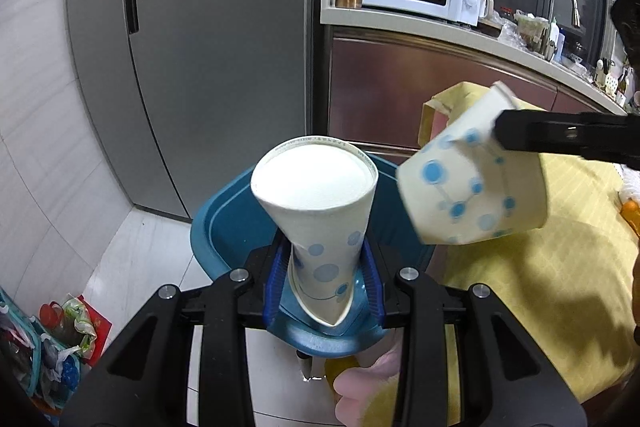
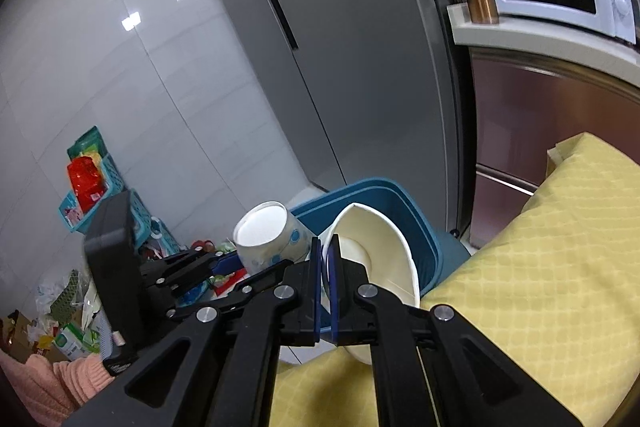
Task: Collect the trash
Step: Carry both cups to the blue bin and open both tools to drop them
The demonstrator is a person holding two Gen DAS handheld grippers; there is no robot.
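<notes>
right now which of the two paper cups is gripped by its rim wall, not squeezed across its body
The cup in the right gripper: its jaws pinch one rim wall. The left gripper's cup is crushed across its body.

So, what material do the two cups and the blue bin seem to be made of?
Both cups look like thin matte paper. The one in the left claw is squashed flat at its mouth; the other, clamped in the right claw, shows creases. The blue bin looks like smooth moulded plastic with a slight sheen.
</notes>
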